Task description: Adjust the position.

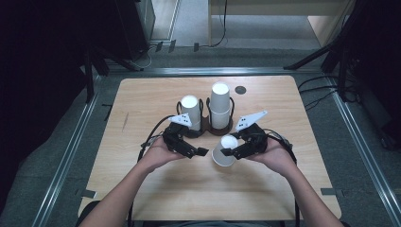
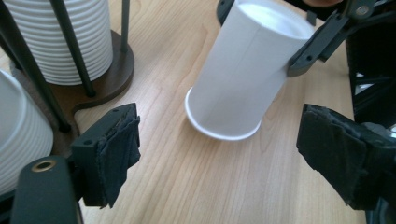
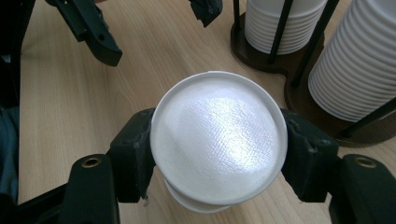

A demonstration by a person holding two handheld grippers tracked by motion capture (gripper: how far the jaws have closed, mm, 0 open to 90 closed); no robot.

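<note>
Right tool [image 3: 217, 158] clamps the inverted cup [image 3: 218, 150] — left tool [image 2: 224, 154] gapes just beside it.

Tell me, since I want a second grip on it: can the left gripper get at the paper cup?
Probably yes. The left gripper is open beside the paper cup, bare table between; the right gripper clamps its base.
</note>
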